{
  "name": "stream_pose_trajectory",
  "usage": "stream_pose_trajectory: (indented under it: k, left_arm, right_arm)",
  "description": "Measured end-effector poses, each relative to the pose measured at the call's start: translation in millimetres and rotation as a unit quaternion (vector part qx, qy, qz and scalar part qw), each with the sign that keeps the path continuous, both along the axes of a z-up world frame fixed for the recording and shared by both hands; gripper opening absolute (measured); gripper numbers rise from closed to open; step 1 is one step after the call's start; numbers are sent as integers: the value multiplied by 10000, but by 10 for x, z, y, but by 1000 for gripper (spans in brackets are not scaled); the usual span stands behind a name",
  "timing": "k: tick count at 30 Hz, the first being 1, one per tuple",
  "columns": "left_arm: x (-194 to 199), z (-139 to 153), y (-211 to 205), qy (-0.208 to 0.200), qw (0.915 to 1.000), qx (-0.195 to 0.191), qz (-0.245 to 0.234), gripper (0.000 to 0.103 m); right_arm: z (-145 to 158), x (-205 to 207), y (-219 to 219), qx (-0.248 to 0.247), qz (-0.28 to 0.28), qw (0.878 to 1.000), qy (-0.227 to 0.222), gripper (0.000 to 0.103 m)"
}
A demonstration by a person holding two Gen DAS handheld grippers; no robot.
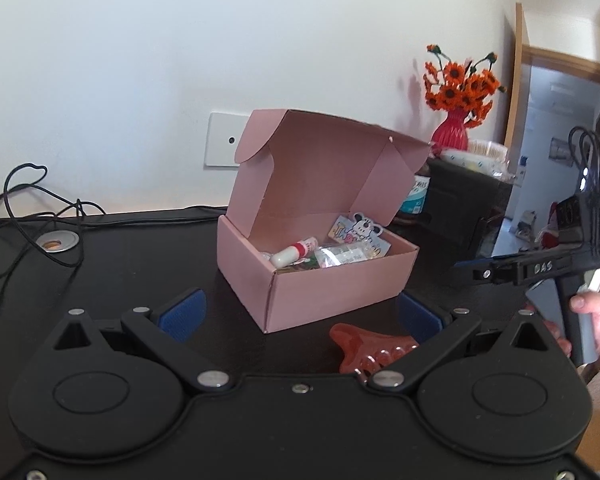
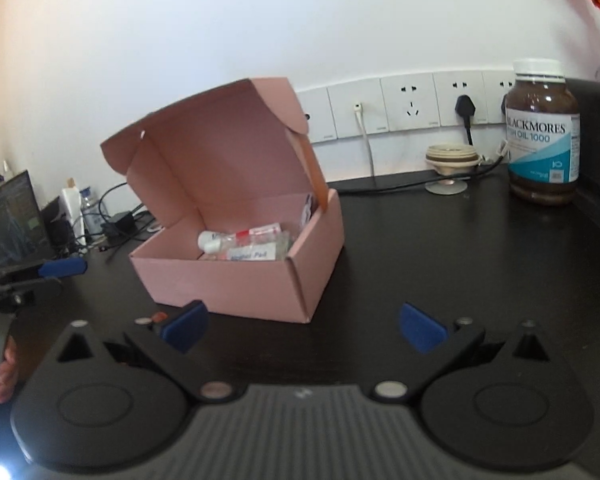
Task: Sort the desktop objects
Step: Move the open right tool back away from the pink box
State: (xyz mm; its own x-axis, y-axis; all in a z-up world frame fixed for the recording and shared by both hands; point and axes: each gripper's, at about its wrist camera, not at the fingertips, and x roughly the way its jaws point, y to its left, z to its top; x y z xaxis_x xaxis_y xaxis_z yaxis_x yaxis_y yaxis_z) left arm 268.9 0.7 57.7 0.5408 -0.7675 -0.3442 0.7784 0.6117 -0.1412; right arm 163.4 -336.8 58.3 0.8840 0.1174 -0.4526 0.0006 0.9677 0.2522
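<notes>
Pink box [image 1: 316,280]: lid up, small items inside; desk [image 1: 120,272] dark.

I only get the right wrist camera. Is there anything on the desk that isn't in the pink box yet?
Observer: Yes. A reddish comb-like piece lies on the desk just in front of the pink box, outside it.
Operator: Is the left claw holding it?
Observer: No. The left claw is open, and the piece sits low between its fingers, not gripped.
Operator: Is there something in the box I can't see?
Observer: A cartoon mouse card stands upright at the back of the box, behind the other small items.
</notes>
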Motion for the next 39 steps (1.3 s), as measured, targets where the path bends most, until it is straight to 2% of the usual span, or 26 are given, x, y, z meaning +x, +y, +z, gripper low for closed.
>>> stream_pose_trajectory:
  k: [7, 11, 14, 28, 33, 39]
  left_arm:
    - [-67, -5, -233, -139, 9974, 701, -35, 103]
    - [-105, -20, -361, 192, 9966, 798, -44, 103]
    - [-154, -35, -463, 294, 9952, 928, -87, 103]
    - [-193, -182, -788, 1000, 9907, 881, -280, 103]
    - [-179, -182, -868, 1016, 9908, 853, -268, 103]
    - [-140, -182, -957, 1018, 9885, 1005, -495, 103]
  right_arm:
    - [-11, -39, -145, 441, -142, 9989, -107, 102]
    - [-12, -64, -190, 569, -205, 9980, -182, 102]
    - [-14, -70, -210, 642, -169, 9976, -204, 102]
    - [-11, -91, -216, 673, -103, 9974, -223, 102]
    - [-12, -89, -214, 670, -83, 9975, -214, 102]
    - [-16, -82, -212, 669, -55, 9976, -188, 102]
